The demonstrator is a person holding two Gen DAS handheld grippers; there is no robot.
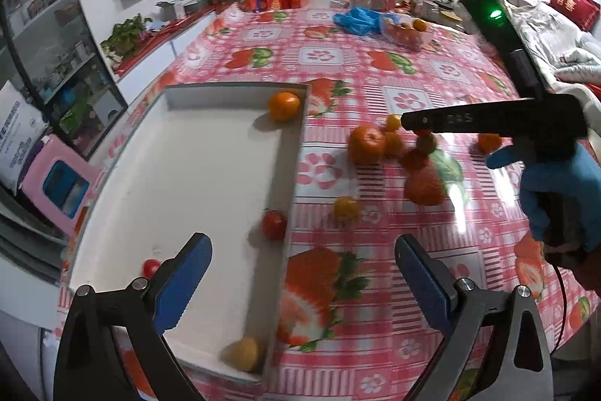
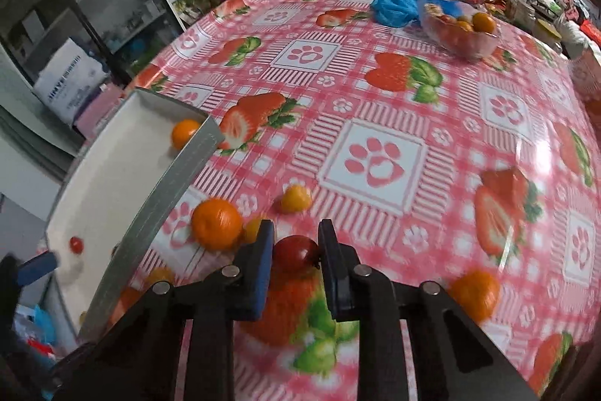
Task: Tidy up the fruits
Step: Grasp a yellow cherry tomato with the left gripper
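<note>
Right wrist: round glossy red tomato [image 2: 296, 252], smooth blue-padded jaws clamping it.

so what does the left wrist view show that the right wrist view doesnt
Only the left wrist view: the open left gripper, the blue-gloved hand holding the right gripper from the side, and a yellowish fruit in the white tray's near corner.

Only the right wrist view: the pads closed on a small red tomato, seen close up.

Both: the tray, the orange in its far corner, the big loose orange, and the strawberry tablecloth.
</note>
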